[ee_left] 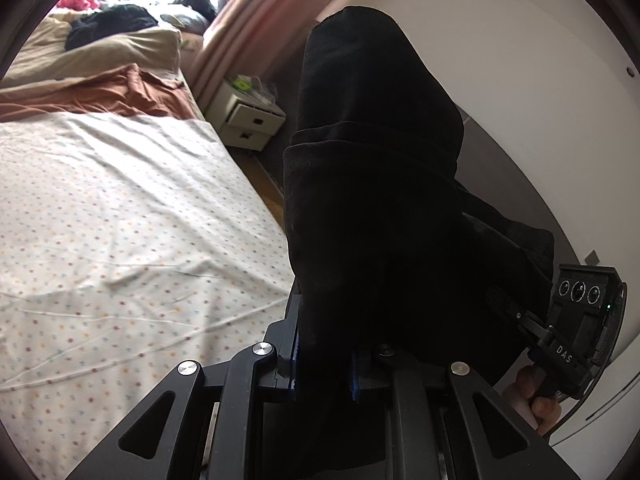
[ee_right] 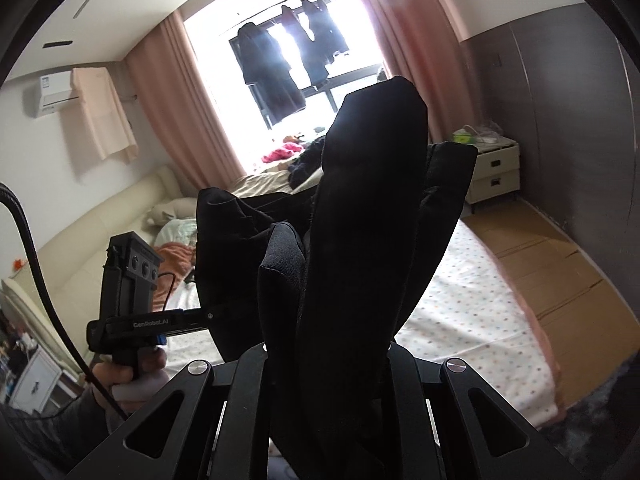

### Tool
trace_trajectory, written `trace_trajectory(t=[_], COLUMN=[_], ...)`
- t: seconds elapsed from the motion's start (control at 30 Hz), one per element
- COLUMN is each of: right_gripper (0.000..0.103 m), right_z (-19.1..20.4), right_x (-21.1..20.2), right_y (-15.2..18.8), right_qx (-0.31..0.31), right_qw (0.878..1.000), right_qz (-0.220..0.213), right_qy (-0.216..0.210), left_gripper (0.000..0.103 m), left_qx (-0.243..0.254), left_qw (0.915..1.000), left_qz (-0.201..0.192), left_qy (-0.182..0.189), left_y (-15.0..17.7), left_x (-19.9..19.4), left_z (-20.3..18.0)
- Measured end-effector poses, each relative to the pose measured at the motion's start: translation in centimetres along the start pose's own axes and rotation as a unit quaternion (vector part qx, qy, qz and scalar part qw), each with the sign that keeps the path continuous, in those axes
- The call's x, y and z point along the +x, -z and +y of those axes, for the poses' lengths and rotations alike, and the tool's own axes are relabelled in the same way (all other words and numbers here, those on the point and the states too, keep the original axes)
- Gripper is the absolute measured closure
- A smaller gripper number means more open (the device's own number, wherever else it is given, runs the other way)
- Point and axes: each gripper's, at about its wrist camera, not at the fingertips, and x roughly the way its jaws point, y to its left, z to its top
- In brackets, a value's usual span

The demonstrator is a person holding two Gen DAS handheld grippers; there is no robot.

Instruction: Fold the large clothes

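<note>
A black garment (ee_left: 372, 184) fills the middle of both wrist views, held up in the air above the bed rather than lying on it. It is soft, matte cloth, bunched into thick rolls and folds, and it droops over both tools. Judging by that drape, it will sag wherever you do not support it, and its folds will slide against each other; it looks bulky rather than heavy, and not fragile.

Your left gripper (ee_left: 324, 376) is closed on a thick wad of the cloth, with the blue pads (ee_left: 295, 360) just showing at the fabric's edge. Your right gripper (ee_right: 332, 360) is buried under the cloth; the fabric rises straight out of it, so it appears clamped on the garment, though its fingertips are hidden. Each view shows the other tool close by, gripping the same garment.

Both holds look to be on bunched material, not on a clean edge. For a tidy fold, you would probably do better to take single hems or corners, well apart, so the cloth hangs flat.

Below lies the bed (ee_left: 120, 220), its dotted white sheet wrinkled but bare near you. Farther off are a brown blanket (ee_left: 100, 96), a white nightstand (ee_right: 496, 170), pink curtains (ee_right: 176, 100) and dark clothes hanging at the bright window (ee_right: 276, 76).
</note>
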Motion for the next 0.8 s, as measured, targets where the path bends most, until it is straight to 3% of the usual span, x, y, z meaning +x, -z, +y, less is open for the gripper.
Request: trace_trajectory(t=[0.27,0.6,0.8], right_gripper=[0.09,0.09,0.09], right_z=[-5.2,-13.3,-17.4], right_x=[3.3,16.9,23.5], right_y=[-1.6,-4.1,-3.4], right_qx=[0.03,0.063,0.076], right_qw=[0.999,0.989,0.979], right_qz=[0.034,0.132,0.183], right_qy=[0.022,0.029,0.039], left_gripper=[0.085,0.085,0.085], left_qx=[-0.027,-0.098,-0.126], left_qw=[0.9986,0.9917,0.9858], left_qz=[0.045,0.074,0.094], left_qy=[0.012,-0.037,-0.059], left_y=[-0.7,-3.8,-4.7], left_x=[6.9,14.6,18.4], left_z=[1.5,9.1,13.3])
